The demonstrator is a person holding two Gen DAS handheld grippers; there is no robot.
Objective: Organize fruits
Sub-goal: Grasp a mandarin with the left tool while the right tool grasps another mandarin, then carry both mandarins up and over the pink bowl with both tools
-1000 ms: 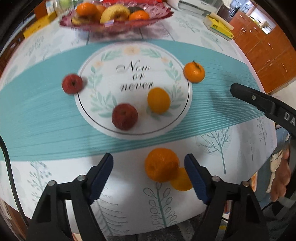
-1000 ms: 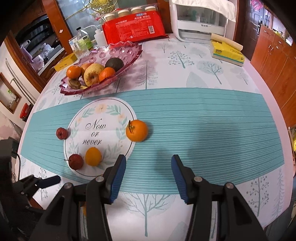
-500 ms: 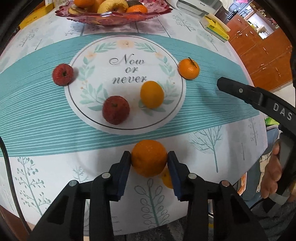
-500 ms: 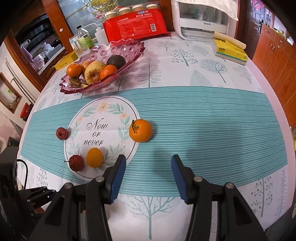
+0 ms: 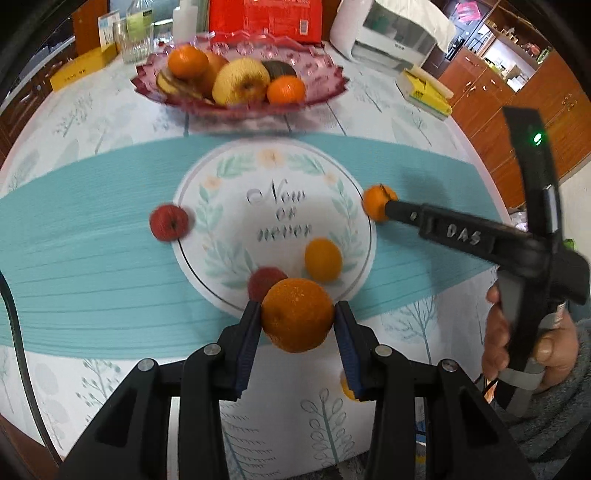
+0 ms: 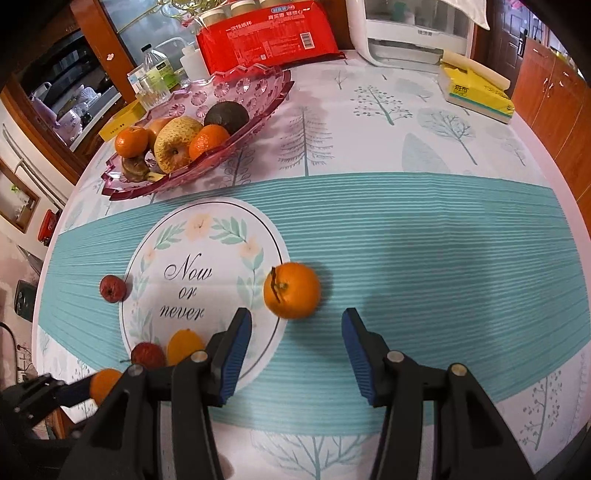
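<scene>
My left gripper (image 5: 297, 325) is shut on a large orange (image 5: 297, 314) and holds it above the table's near edge; the orange also shows in the right wrist view (image 6: 104, 384). My right gripper (image 6: 295, 354) is open and empty, just short of a stemmed tangerine (image 6: 291, 290), which also shows in the left wrist view (image 5: 376, 202). A pink glass fruit bowl (image 6: 258, 92) with several fruits stands at the back. Two red fruits (image 5: 168, 222) (image 5: 264, 280) and a yellow-orange fruit (image 5: 323, 259) lie around the round "Now or never" print.
A small orange fruit (image 5: 346, 386) lies under my left gripper, mostly hidden. A red packet (image 6: 266, 37), bottles (image 6: 157, 70), a white appliance (image 6: 413, 33) and a yellow tissue pack (image 6: 476, 94) stand along the table's far side. Wooden cabinets are to the right.
My left gripper closed on the large orange and lifted it off the table. My right gripper moved forward toward the stemmed tangerine and stayed open.
</scene>
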